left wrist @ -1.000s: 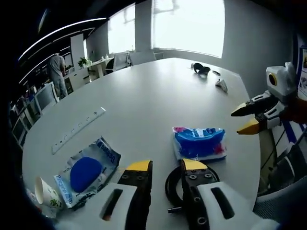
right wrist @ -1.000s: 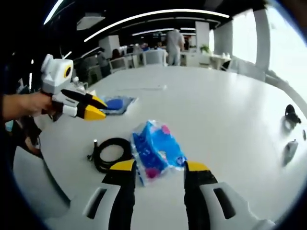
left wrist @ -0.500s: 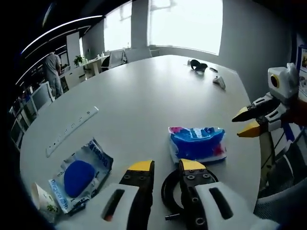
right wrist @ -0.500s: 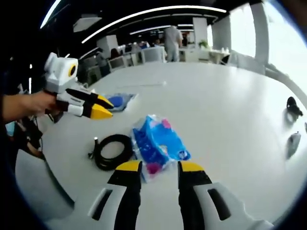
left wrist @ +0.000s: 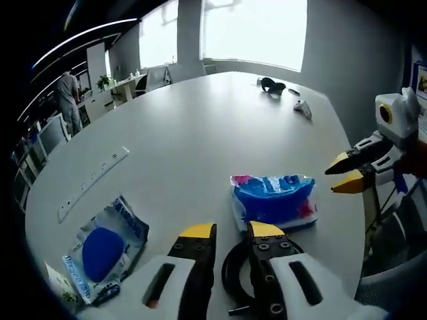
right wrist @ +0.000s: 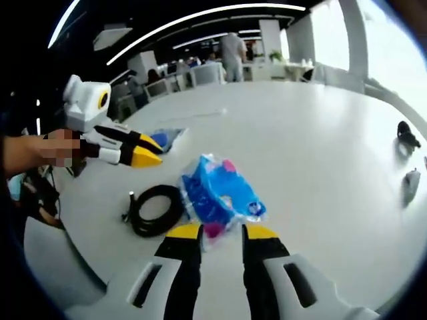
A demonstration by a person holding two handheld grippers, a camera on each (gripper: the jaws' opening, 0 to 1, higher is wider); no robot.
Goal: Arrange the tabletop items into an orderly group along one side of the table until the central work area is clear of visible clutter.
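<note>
A blue and pink tissue pack [left wrist: 273, 200] [right wrist: 220, 193] lies on the white table [left wrist: 200, 133], with a coiled black cable [left wrist: 232, 267] [right wrist: 152, 210] beside it. My left gripper [left wrist: 231, 233] is low over the cable, its jaws a narrow gap apart and empty; it also appears in the right gripper view [right wrist: 152, 151]. My right gripper [right wrist: 223, 232] hovers just short of the pack's near edge, jaws partly open with nothing between them. It also comes into the left gripper view as the right gripper [left wrist: 341, 175], off the pack's right side. A blue sponge in a clear wrapper [left wrist: 103, 250] [right wrist: 163, 138] lies further left.
A white power strip [left wrist: 90, 183] lies toward the table's left side. A paper cup [left wrist: 59, 288] sits at the near left edge. A mouse [left wrist: 303, 110] [right wrist: 408, 185] and a black object [left wrist: 270, 85] [right wrist: 404, 132] rest at the far end. A person [right wrist: 233, 53] stands among desks beyond.
The right gripper's jaws have narrowed and edged closer to the tissue pack. The left gripper has shifted slightly; nothing on the table moved.
</note>
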